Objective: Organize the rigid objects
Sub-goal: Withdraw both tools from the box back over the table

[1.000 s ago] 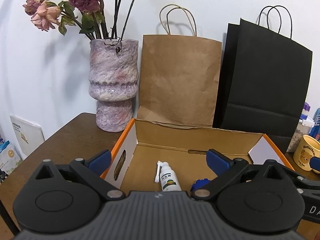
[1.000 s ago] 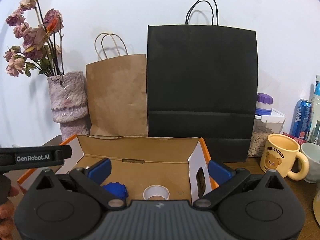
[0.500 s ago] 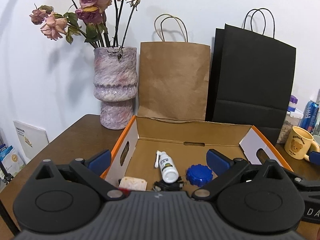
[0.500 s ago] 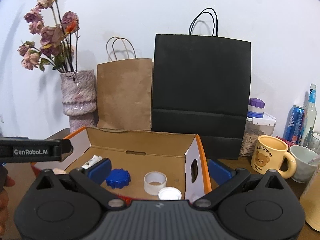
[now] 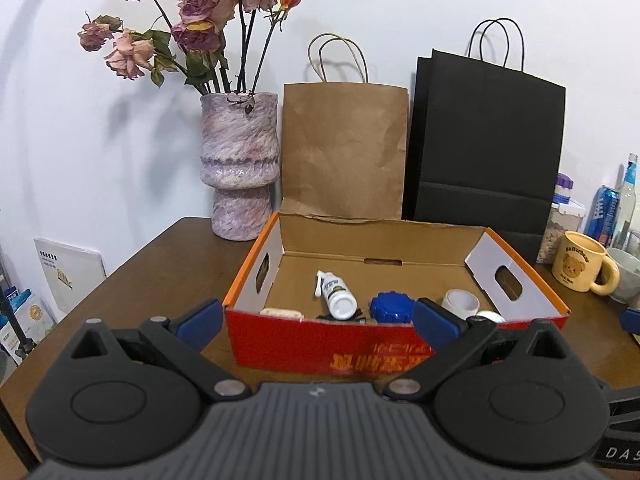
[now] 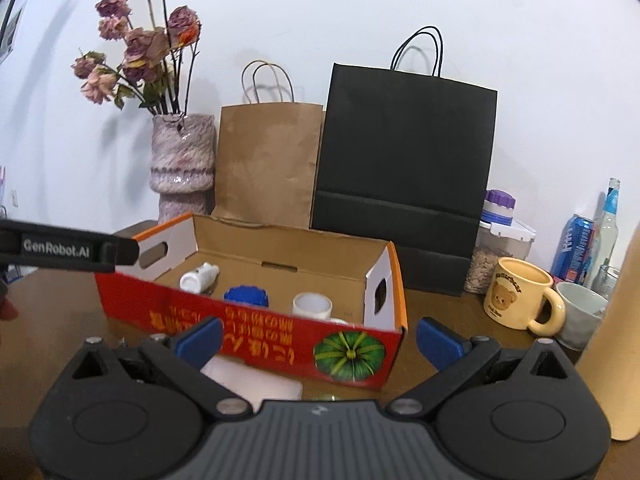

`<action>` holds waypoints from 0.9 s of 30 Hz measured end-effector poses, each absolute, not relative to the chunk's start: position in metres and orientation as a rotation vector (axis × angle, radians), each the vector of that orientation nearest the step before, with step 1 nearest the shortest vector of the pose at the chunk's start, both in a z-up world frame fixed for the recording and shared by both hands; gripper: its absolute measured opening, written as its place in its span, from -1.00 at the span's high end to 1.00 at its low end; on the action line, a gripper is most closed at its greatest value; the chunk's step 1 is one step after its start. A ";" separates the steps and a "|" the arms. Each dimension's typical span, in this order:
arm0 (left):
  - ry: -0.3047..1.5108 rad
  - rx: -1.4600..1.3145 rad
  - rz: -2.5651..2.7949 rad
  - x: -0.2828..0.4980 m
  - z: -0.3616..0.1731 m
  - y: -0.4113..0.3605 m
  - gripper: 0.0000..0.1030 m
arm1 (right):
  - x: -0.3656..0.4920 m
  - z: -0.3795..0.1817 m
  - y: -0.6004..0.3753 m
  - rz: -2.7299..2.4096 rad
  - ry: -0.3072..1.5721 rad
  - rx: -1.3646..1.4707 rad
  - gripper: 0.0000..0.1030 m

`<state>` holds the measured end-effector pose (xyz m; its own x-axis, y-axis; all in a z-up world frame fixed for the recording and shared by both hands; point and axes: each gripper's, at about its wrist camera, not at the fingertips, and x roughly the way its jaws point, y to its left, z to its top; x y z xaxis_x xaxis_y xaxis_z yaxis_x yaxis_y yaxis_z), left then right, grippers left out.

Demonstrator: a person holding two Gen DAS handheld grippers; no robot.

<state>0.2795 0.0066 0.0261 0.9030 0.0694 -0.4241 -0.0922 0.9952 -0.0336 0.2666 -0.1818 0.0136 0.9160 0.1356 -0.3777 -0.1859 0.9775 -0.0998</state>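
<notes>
Here's the cardboard box [image 5: 394,354] sitting on the dark wooden counter [image 5: 160,276], red on its near wall with orange print, orange along the rim, plain brown inside, hand-holes cut in both end walls. From the right wrist view, a green pumpkin picture [image 6: 349,355] shows on that near wall's right end.

Inside, a white spray bottle [image 5: 335,295] lies on its side toward the left, nozzle pointing to the far wall. Just right of it sits a blue ridged lid [image 5: 391,308], then a white tape roll [image 5: 462,301] nearer the right wall. A pale block [image 5: 281,313] peeks over the near wall at the left, mostly hidden; something small and black between bottle and lid is too tucked away to name. A white round piece [image 5: 489,315] by the tape roll is half covered by the tongs' finger.

Left tongs [image 5: 318,322] are spread wide with nothing between the blue pads, hovering in front of the box. Right tongs [image 6: 319,338] are equally wide and empty, near the box's right corner. A flat white thing [image 6: 256,384] lies on the counter before the box, partly cut off by the tongs' body.
</notes>
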 end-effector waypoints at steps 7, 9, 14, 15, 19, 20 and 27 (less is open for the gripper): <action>0.468 -0.027 0.064 0.255 0.020 0.003 -1.00 | 0.238 0.005 -0.184 0.141 0.393 -0.174 -1.00; 0.478 -0.015 0.060 0.248 0.018 0.001 -1.00 | 0.230 0.004 -0.185 0.145 0.398 -0.172 -1.00; 0.506 0.004 0.052 0.232 0.012 -0.003 -1.00 | 0.214 0.000 -0.187 0.146 0.408 -0.173 -1.00; 0.511 0.008 0.051 0.229 0.011 -0.004 -1.00 | 0.211 -0.001 -0.187 0.146 0.412 -0.173 -1.00; 0.535 0.019 0.042 0.220 0.006 -0.007 -1.00 | 0.202 -0.006 -0.190 0.135 0.429 -0.166 -1.00; 0.541 0.023 0.041 0.218 0.004 -0.008 -1.00 | 0.200 -0.007 -0.191 0.134 0.433 -0.163 -1.00; 0.582 0.048 0.034 0.207 -0.006 -0.012 -1.00 | 0.191 -0.014 -0.196 0.128 0.466 -0.143 -1.00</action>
<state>0.2068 -0.0118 -0.0061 0.8349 0.0455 -0.5486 -0.0182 0.9983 0.0551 0.1909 -0.1964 -0.0141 0.8856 0.0905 -0.4556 -0.1556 0.9820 -0.1073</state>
